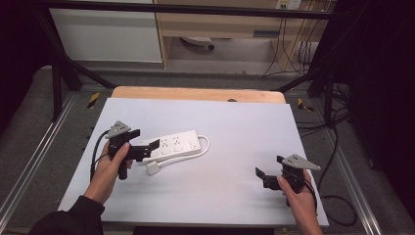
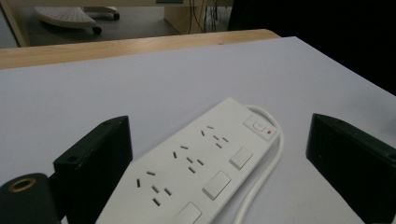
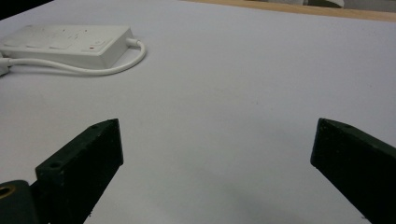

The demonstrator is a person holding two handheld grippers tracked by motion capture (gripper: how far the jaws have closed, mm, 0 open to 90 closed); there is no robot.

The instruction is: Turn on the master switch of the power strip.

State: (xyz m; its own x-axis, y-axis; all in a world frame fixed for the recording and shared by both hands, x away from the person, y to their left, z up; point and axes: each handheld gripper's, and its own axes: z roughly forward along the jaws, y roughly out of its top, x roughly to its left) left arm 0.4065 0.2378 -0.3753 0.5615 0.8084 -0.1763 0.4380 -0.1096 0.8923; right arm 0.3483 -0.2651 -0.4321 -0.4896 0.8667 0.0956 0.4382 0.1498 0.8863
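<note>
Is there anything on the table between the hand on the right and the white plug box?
No. In the high view, only bare grey table lies between the right gripper and the power strip. The right gripper view shows the same bare stretch.

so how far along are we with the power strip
Nothing looks done: the power strip lies flat on the table, its plug loose beside it. In hand: the open left gripper straddles its near end. The right gripper waits open, apart. Grasping remains.

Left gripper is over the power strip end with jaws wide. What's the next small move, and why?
Probably lower the left gripper and close it across the strip: its jaws are open and straddle the strip's near end without touching. The right gripper is open, apart over bare table.
</note>
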